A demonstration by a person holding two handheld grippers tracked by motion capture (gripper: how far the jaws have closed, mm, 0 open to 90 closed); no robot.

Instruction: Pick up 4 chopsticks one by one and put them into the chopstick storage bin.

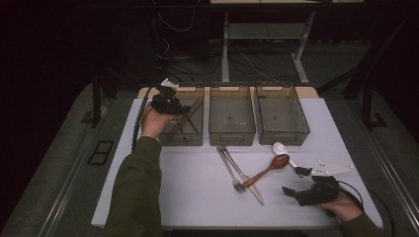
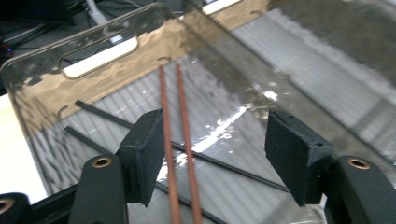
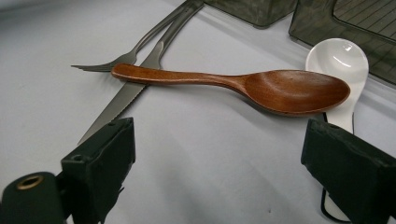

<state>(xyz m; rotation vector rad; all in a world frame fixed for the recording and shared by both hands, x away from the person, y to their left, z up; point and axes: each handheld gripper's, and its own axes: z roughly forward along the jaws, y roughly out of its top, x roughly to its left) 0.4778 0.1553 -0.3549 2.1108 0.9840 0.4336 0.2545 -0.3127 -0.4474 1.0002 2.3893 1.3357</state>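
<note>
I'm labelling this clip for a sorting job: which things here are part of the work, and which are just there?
In the job:
- pair of thin brown wooden chopsticks, lying in the left smoky clear plastic bin
- left gripper, open over them
- brown wooden spoon
- white ceramic spoon
- steel fork
- steel knife
- right gripper, open

Just there:
- cables on the floor

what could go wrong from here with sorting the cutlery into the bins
1. The brown chopsticks lean on the left bin's wall between the open left gripper's jaws; pulling away carelessly could snag them.
2. The wooden spoon lies across the knife and over the white spoon, so the open right gripper grabbing it might shift both.
</note>
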